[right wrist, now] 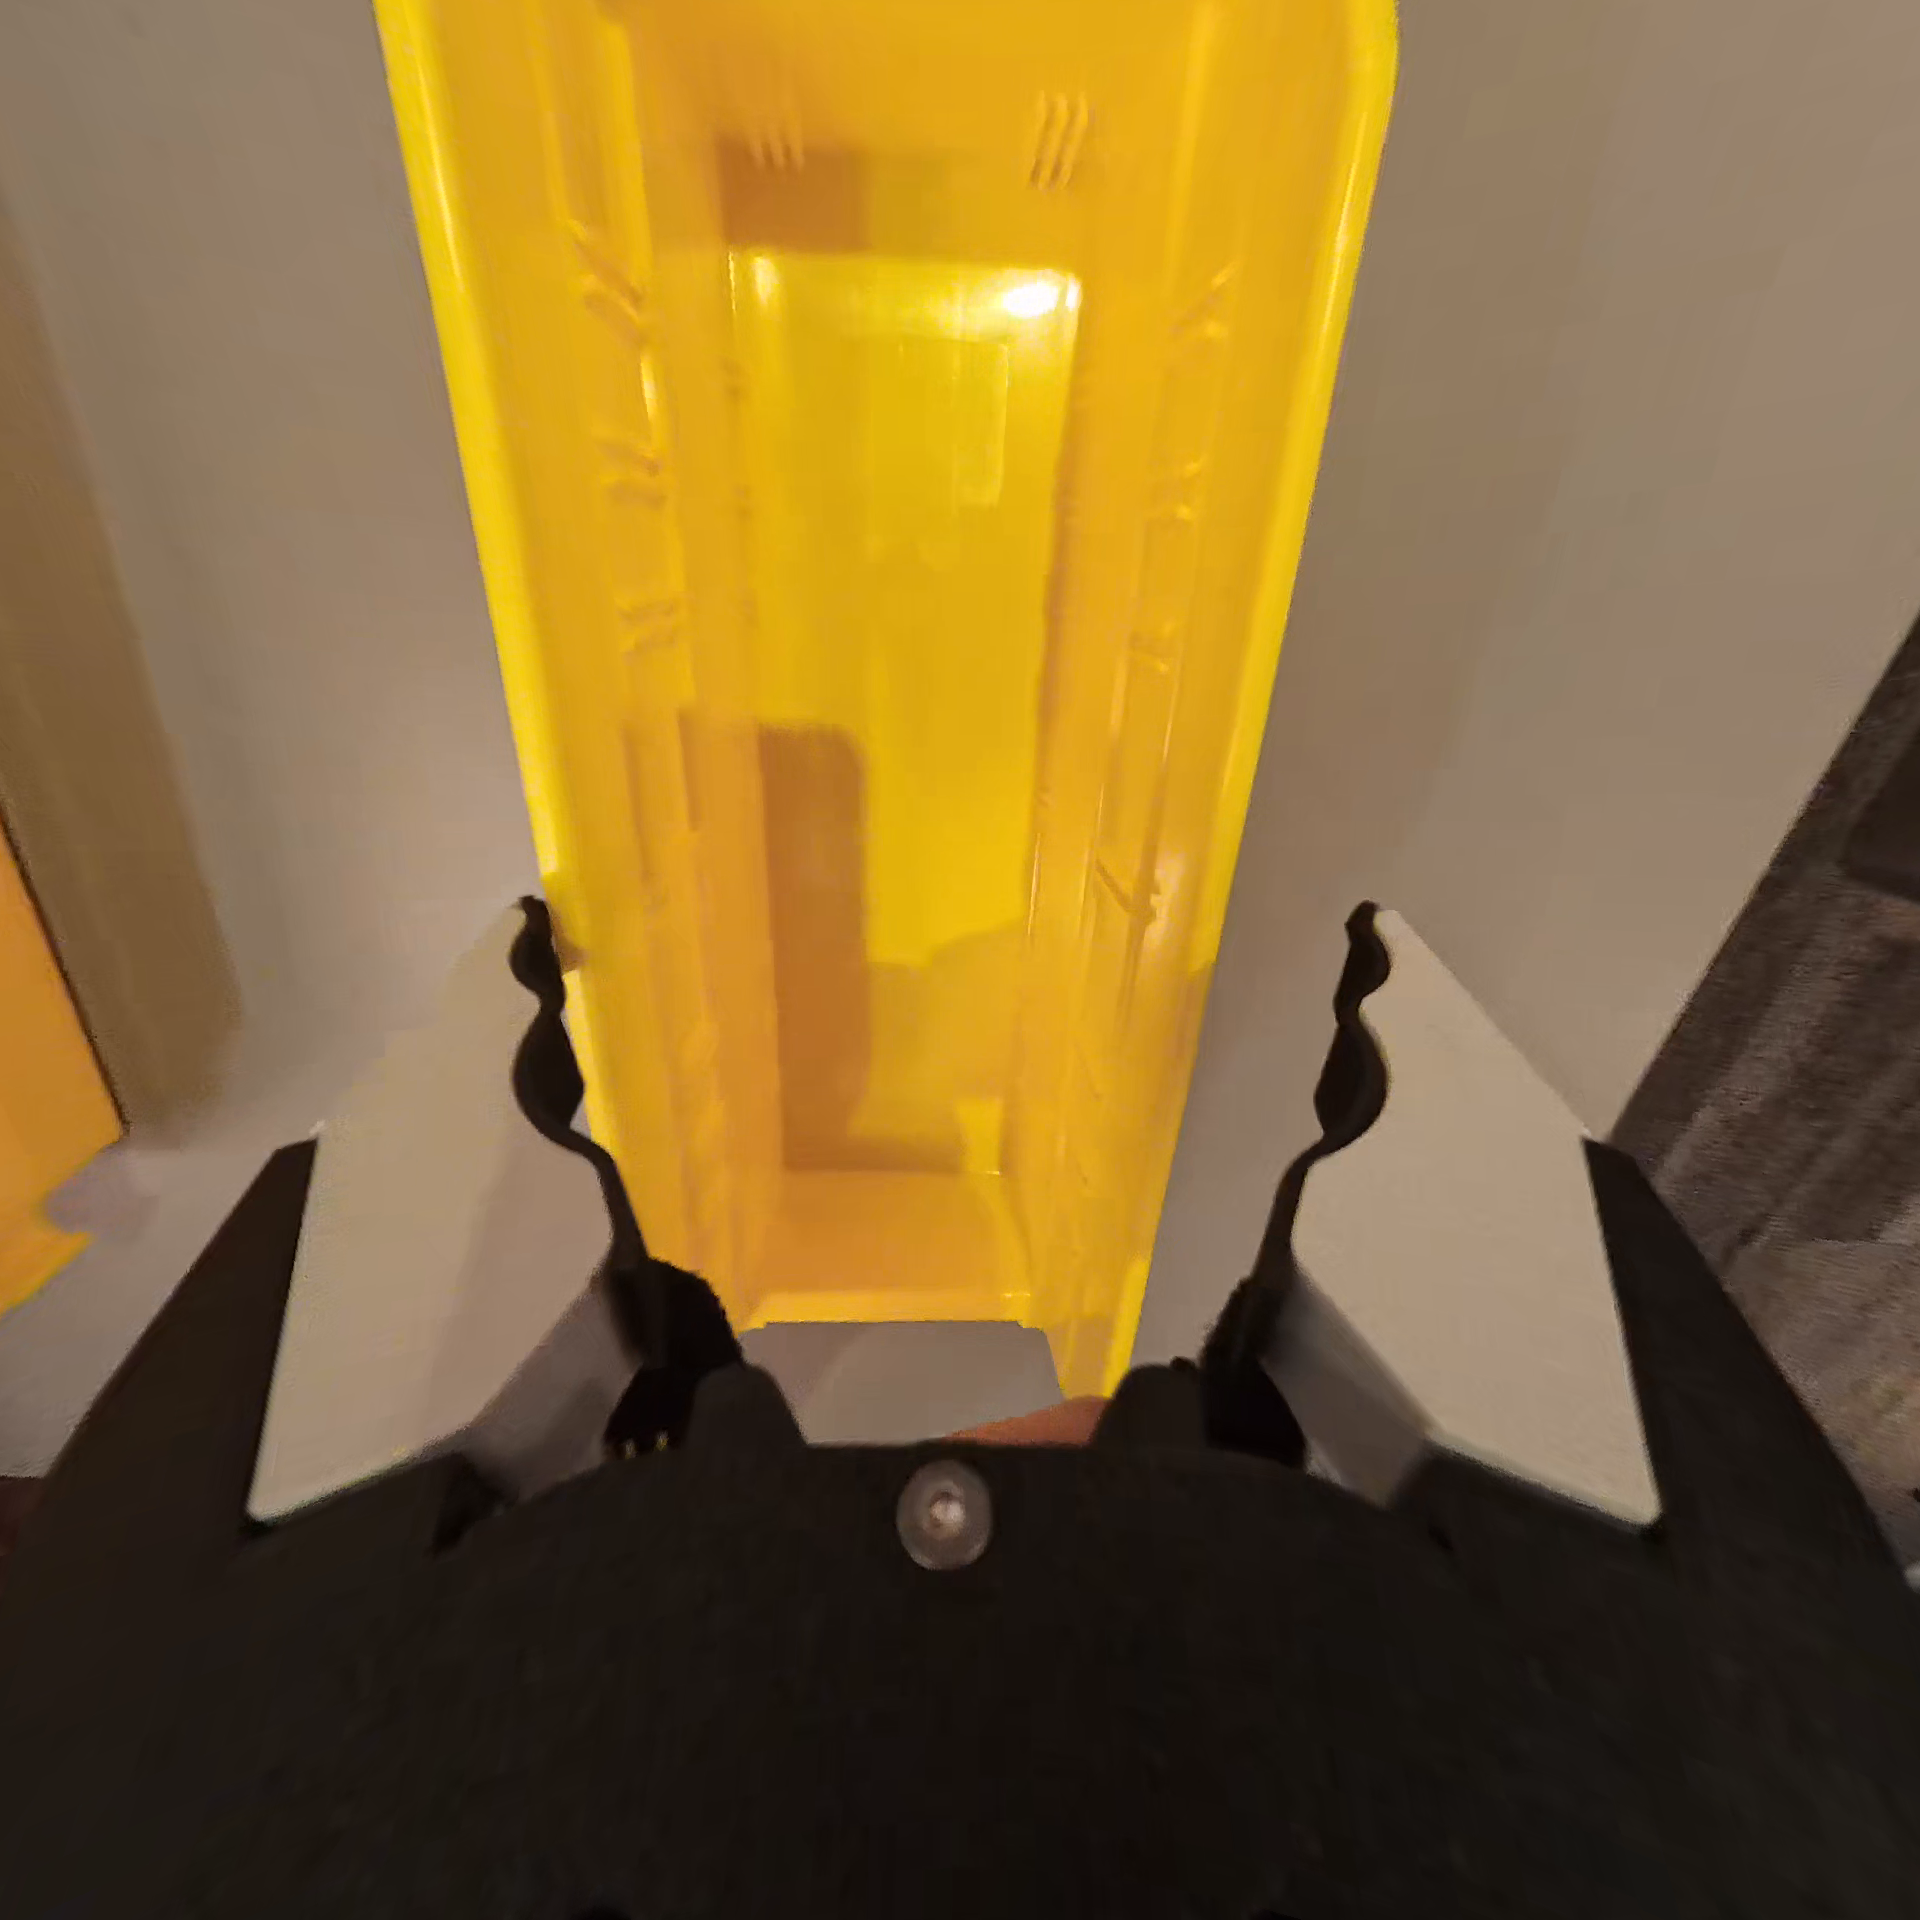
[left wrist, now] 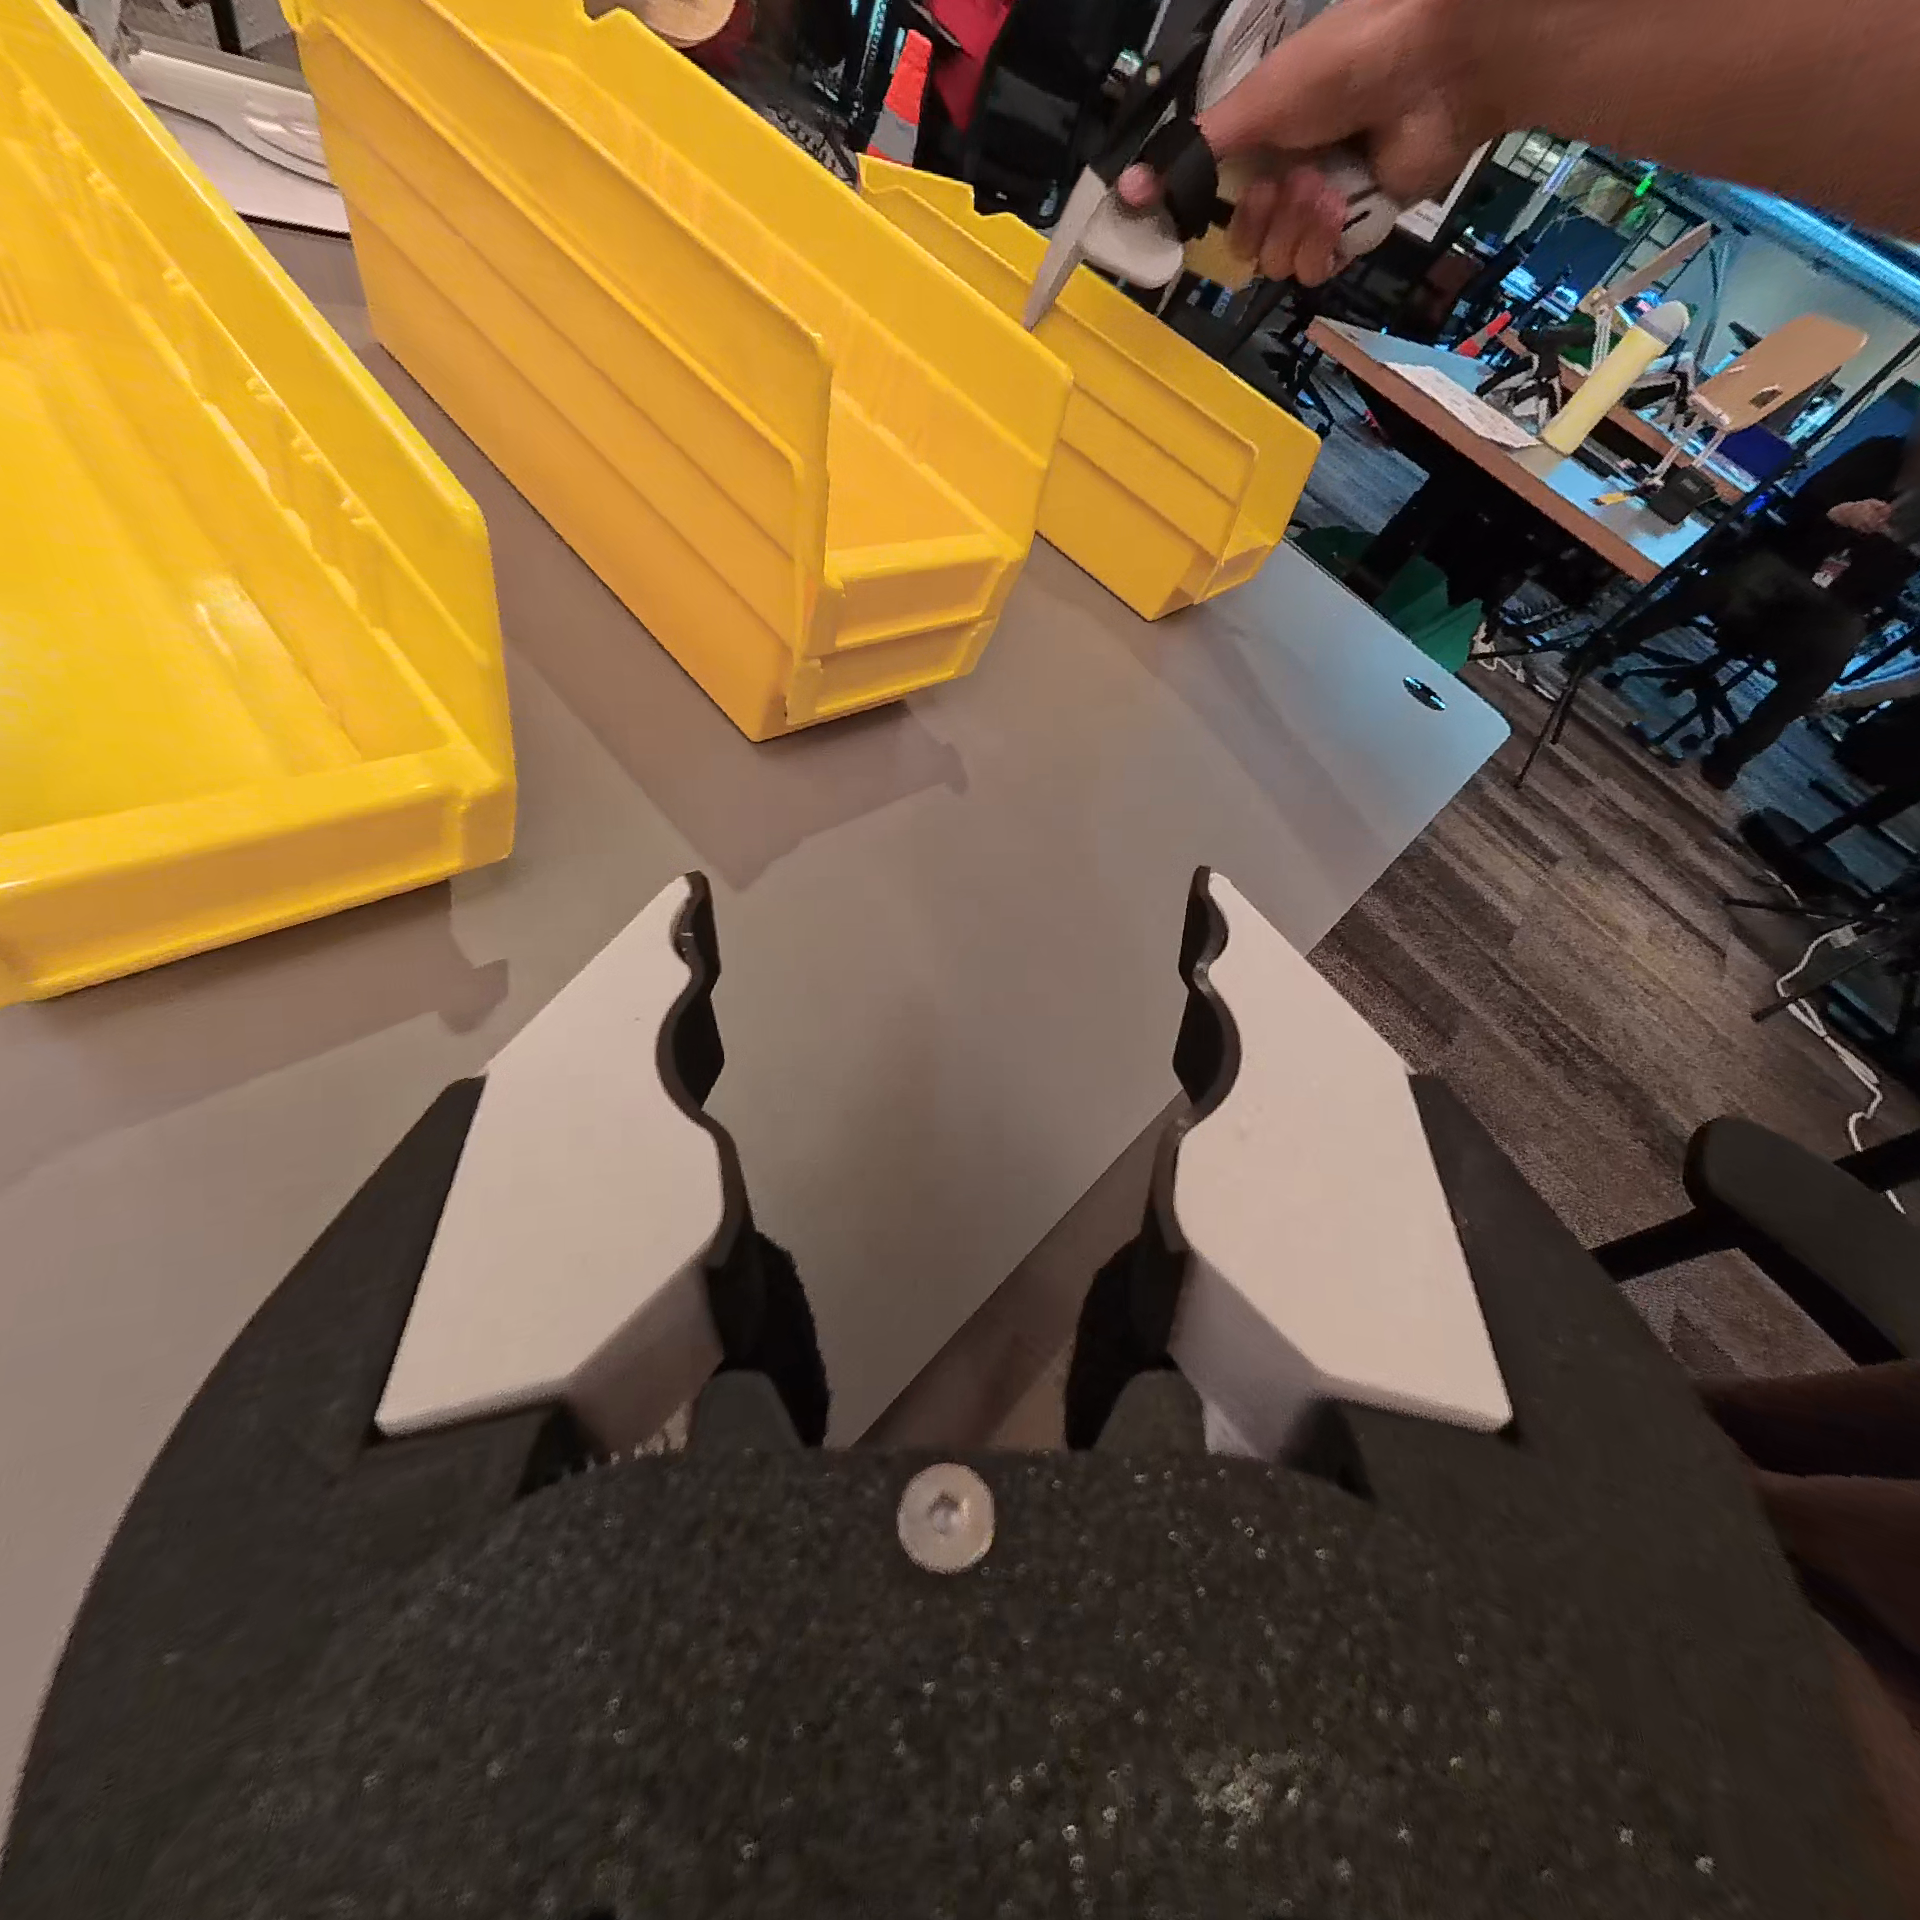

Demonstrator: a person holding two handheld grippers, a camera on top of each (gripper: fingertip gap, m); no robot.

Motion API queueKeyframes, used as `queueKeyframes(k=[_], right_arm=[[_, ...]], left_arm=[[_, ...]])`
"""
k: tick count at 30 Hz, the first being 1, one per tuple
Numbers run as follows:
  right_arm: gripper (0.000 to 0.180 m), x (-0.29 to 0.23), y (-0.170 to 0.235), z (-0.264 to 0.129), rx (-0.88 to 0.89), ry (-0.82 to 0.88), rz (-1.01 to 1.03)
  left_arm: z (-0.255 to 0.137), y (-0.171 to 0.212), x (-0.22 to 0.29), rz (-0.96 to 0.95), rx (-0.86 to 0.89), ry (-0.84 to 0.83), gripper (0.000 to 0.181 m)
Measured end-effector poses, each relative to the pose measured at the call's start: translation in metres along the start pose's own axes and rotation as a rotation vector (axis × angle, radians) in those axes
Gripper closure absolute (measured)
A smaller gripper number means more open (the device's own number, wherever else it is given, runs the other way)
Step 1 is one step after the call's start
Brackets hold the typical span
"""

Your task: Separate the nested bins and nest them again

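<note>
Several yellow bins stand on a grey table [left wrist: 1039,831]. In the left wrist view a wide bin [left wrist: 208,644] is at the left, and two bins nested in each other [left wrist: 644,416] stand in the middle. A narrow bin [left wrist: 1164,436] is at the far right. My left gripper [left wrist: 951,914] is open and empty, low over bare table in front of the bins. A hand holds my right gripper [left wrist: 1049,281] over the narrow bin. In the right wrist view my right gripper [right wrist: 951,935] is open. It looks down into that bin [right wrist: 914,623], whose near end lies between the fingers.
The table's right edge and rounded corner [left wrist: 1455,717] drop to a dark floor [left wrist: 1558,987]. A chair armrest [left wrist: 1808,1226] is at the right. Desks and equipment [left wrist: 1558,436] fill the background. Another yellow bin [right wrist: 42,1039] shows at the left edge of the right wrist view.
</note>
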State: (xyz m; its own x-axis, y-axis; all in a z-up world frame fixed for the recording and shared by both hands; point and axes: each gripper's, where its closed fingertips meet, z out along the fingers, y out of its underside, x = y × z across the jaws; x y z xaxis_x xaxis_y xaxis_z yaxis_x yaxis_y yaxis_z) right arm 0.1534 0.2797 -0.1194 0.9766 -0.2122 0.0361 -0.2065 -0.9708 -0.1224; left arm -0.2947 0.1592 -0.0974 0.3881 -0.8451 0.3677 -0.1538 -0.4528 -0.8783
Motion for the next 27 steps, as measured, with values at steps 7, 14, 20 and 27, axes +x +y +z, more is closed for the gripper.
queueKeyframes(k=[7,14,20,27], right_arm=[[0.033,-0.014,0.006,0.026,-0.024,-0.055,0.007],[0.056,-0.016,0.016,0.018,-0.070,-0.020,0.030],[0.060,-0.022,0.014,-0.014,-0.020,-0.008,0.053],[0.066,-0.027,0.031,-0.065,-0.042,0.049,0.132]], left_arm=[[-0.002,0.001,-0.007,-0.012,-0.003,-0.012,0.095],[-0.002,0.000,-0.009,-0.045,-0.001,-0.003,0.098],[-0.001,0.002,-0.014,-0.026,-0.017,-0.025,0.099],[0.003,0.006,-0.010,-0.026,-0.037,-0.016,0.099]])
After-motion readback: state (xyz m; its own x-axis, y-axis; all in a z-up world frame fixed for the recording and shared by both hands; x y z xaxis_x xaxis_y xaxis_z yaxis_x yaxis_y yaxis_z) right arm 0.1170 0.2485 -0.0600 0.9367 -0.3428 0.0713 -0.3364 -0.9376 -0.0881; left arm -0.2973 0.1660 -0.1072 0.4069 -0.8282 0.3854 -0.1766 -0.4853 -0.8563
